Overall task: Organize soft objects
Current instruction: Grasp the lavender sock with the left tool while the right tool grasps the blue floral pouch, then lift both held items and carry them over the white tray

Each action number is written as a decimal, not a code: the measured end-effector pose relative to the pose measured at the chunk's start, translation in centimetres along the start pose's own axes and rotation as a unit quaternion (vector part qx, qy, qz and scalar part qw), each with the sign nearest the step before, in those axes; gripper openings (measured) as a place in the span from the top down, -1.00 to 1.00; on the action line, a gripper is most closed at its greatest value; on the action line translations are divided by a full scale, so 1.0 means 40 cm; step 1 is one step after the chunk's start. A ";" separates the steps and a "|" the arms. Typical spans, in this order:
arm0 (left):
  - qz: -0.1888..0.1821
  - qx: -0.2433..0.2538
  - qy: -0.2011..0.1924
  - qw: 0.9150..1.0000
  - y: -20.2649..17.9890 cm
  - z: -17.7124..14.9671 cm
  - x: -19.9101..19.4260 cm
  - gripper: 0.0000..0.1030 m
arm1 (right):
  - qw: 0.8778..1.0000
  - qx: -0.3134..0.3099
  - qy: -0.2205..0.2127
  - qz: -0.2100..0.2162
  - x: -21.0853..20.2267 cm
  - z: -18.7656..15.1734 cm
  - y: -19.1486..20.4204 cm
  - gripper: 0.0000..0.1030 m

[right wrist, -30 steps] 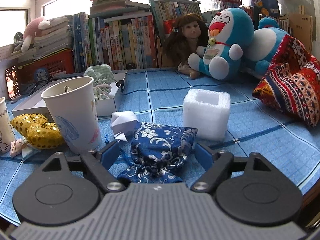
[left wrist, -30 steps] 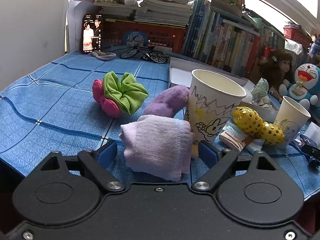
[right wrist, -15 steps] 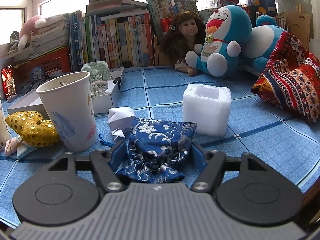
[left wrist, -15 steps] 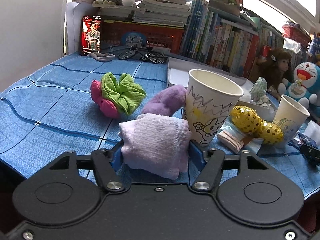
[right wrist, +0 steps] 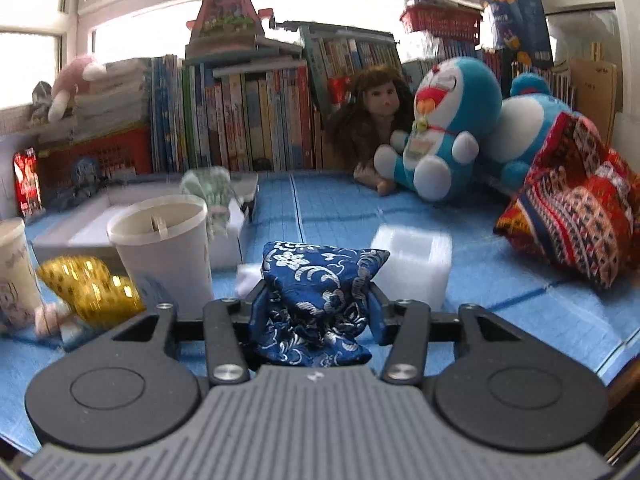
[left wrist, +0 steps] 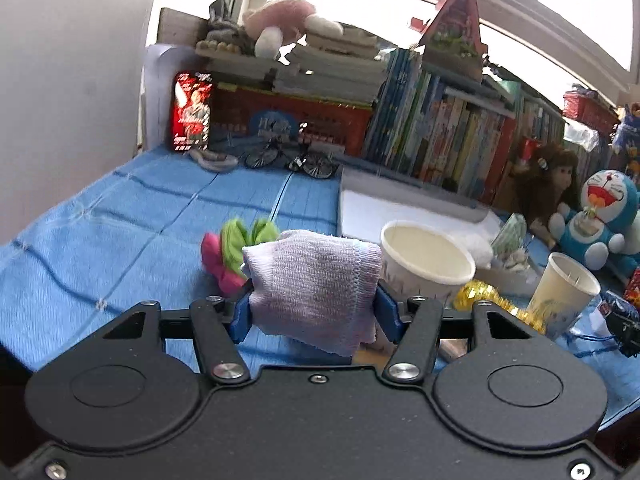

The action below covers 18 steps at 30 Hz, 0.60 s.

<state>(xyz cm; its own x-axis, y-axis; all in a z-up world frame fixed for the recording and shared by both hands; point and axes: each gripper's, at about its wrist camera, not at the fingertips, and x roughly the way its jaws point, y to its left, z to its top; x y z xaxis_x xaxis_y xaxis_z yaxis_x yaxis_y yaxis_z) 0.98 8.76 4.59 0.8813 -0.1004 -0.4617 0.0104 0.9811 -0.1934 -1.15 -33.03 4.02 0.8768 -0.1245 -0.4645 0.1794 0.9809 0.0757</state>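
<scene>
The left gripper (left wrist: 316, 312) clamps a lilac sock (left wrist: 314, 290) between its blue pads — held above the blue cloth (left wrist: 120, 240). The right gripper (right wrist: 314, 312) pinches a blue brocade pouch (right wrist: 316, 292), bunched between its fingers — raised before the white foam block (right wrist: 416, 264).

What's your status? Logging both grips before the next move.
Left gripper shut on lilac sock, lifted. Right gripper shut on blue brocade pouch, lifted. Paper cup close ahead of left; paper cup and foam block flank right.
</scene>
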 end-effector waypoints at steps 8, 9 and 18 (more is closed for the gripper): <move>-0.034 0.011 -0.003 0.999 -0.006 0.156 0.021 -0.12 | 0.999 0.016 -0.031 0.039 -0.015 0.157 0.001 -0.03; -0.038 0.013 -0.002 0.999 -0.011 0.175 0.028 -0.12 | 0.998 0.015 -0.036 0.044 -0.016 0.175 0.007 -0.03; -0.087 0.046 0.019 0.995 -0.100 0.315 0.096 -0.12 | 0.989 0.039 -0.021 0.142 0.040 0.357 0.093 -0.03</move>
<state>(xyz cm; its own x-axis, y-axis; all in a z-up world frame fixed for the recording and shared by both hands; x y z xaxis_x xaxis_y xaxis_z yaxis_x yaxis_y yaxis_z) 10.25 6.53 14.50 0.8438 -0.2749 -0.4608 0.2061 0.9590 -0.1946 7.28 -31.71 16.18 0.9143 0.1463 -0.3778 -0.0440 0.9628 0.2664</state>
